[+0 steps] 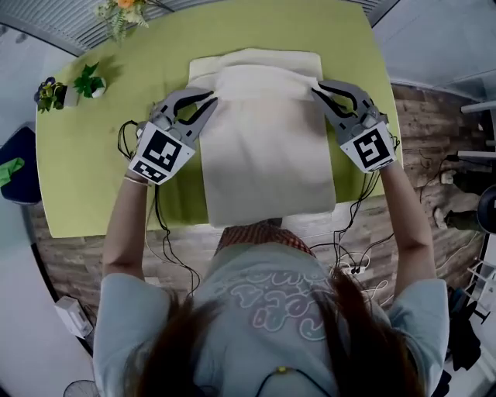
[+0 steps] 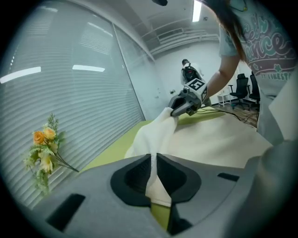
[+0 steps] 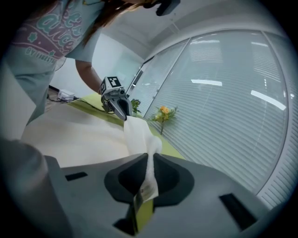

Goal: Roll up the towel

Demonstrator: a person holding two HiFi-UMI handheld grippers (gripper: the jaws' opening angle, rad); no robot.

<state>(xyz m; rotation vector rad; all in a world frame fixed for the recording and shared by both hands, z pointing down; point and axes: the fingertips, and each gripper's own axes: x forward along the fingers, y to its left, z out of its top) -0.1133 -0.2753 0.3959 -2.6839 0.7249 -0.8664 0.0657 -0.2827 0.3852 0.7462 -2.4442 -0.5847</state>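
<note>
Since the one towel (image 1: 263,147) lies flat on the green tabletop (image 1: 93,170) with its far end lifted into a fold, I'd keep both tools level and pulling evenly so the roll doesn't go crooked. The left tool (image 1: 211,101) and right tool (image 1: 318,89) are each clamped on a corner of that fold. Farther off are two little potted plants (image 1: 51,94) and one bunch of flowers (image 1: 120,12).

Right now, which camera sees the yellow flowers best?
The left gripper view: the flowers show big and whole. The head view crops them at its top edge; the right gripper view shows them small and far off.
</note>
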